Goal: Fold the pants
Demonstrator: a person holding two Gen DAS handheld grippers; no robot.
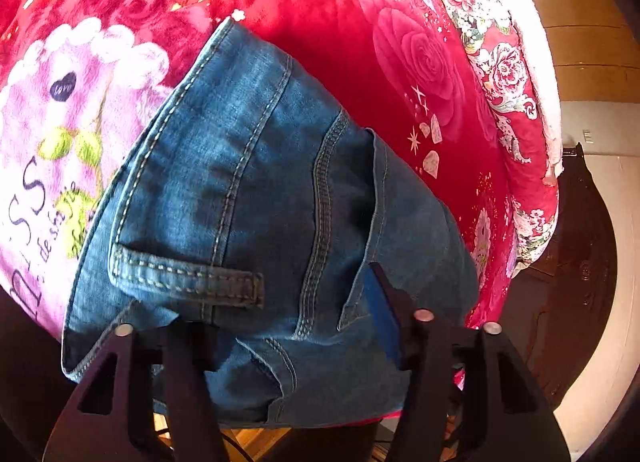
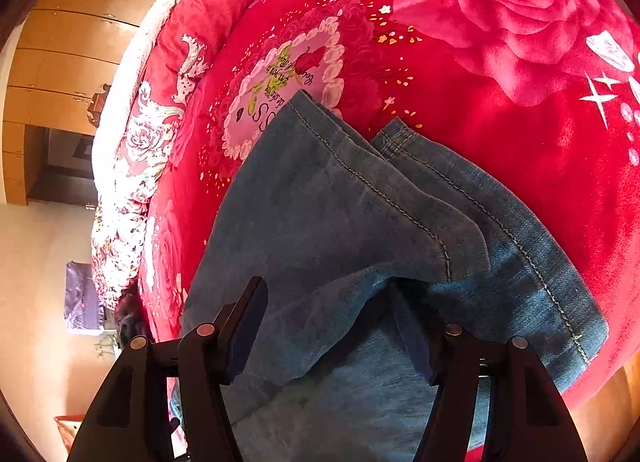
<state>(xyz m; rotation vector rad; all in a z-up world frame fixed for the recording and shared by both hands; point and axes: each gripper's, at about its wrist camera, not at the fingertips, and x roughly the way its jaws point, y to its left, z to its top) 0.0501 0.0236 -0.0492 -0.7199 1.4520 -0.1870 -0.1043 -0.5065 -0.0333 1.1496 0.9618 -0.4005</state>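
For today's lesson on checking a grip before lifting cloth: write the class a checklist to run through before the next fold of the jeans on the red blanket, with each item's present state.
1. Jeans lie on the blanket, not hanging over its edge: not ok, the near end overhangs.
2. Left gripper has denim between its fingers: ok, at the waistband.
3. Left pads pressing the denim: cannot tell, one finger is hidden under the cloth.
4. Right gripper straddles a raised fold of leg: ok.
5. Right pads closed on that fold: not ok, gaps show.
6. Leg hems aligned: not ok, they are offset.
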